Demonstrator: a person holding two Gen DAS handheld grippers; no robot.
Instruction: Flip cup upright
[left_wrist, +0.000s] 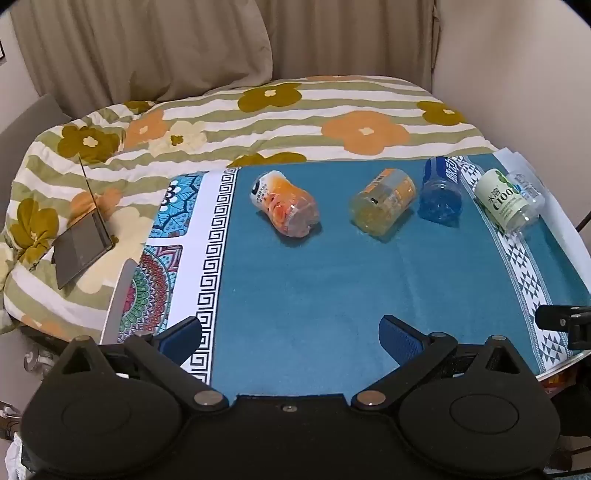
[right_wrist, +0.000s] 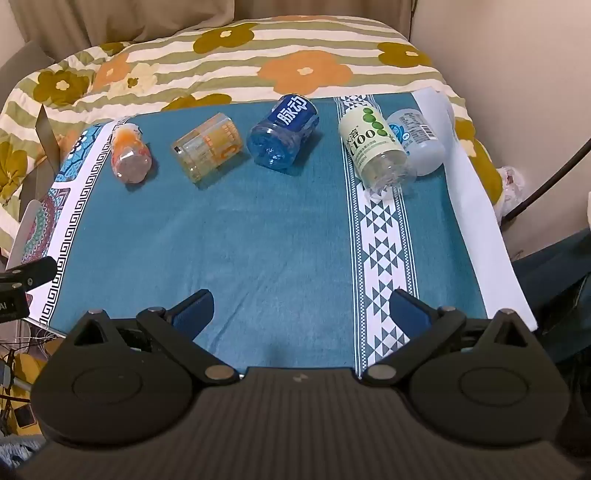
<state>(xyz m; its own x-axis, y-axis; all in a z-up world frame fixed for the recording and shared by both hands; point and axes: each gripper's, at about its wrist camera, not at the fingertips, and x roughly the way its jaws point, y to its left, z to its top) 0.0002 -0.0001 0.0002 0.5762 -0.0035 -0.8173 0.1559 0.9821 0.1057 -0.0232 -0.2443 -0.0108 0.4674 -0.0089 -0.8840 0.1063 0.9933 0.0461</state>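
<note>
Several cut-bottle cups lie on their sides in a row at the far side of the teal cloth (right_wrist: 258, 240): an orange cup (right_wrist: 130, 157) (left_wrist: 286, 206), a yellow cup (right_wrist: 207, 151) (left_wrist: 384, 201), a blue cup (right_wrist: 282, 131) (left_wrist: 441, 190), a green-label cup (right_wrist: 376, 147) (left_wrist: 506, 201) and a clear white-label cup (right_wrist: 417, 138) (left_wrist: 528, 184). My left gripper (left_wrist: 291, 336) is open and empty, near the cloth's front edge. My right gripper (right_wrist: 303, 306) is open and empty, also at the front, well short of the cups.
The cloth lies on a table against a bed with a flowered striped quilt (left_wrist: 295, 110). An open laptop (left_wrist: 83, 240) lies on the quilt at the left. A wall (right_wrist: 517, 55) stands at the right. The other gripper shows at the frame edges (left_wrist: 565, 321) (right_wrist: 22, 280).
</note>
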